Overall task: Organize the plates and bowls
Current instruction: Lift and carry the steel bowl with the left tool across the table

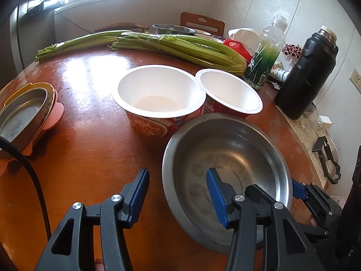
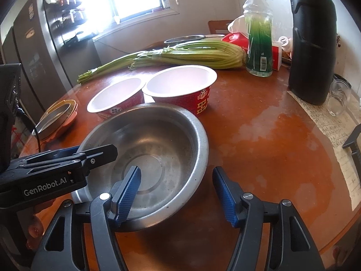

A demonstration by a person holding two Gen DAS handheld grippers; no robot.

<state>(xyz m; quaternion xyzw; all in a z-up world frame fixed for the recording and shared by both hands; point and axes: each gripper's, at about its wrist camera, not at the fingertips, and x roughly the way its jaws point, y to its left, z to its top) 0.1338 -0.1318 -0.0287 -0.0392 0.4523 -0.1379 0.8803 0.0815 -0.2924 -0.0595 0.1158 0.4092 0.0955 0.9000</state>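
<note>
A wide steel bowl (image 1: 227,158) (image 2: 153,140) stands upright on the red-brown round table (image 1: 90,149) (image 2: 270,149), nearest to me. My left gripper (image 1: 177,171) is open and straddles the bowl's left rim, one blue pad inside and the other over the table. My right gripper (image 2: 176,169) is open astride the right rim, its left pad inside the bowl. Neither pair of pads presses on the metal. Two white-lined red noodle bowls (image 1: 158,94) (image 1: 227,90) sit side by side just behind. A steel plate (image 1: 20,115) (image 2: 56,117) lies on yellow and pink plates at the table's left edge.
Long celery bunches (image 1: 180,47) lie across the back. A clear bottle (image 1: 266,52), a black flask (image 1: 306,74), a red packet (image 2: 234,39) and a glass jar (image 2: 338,99) crowd the right rear. Another steel basin (image 1: 173,29) sits far back.
</note>
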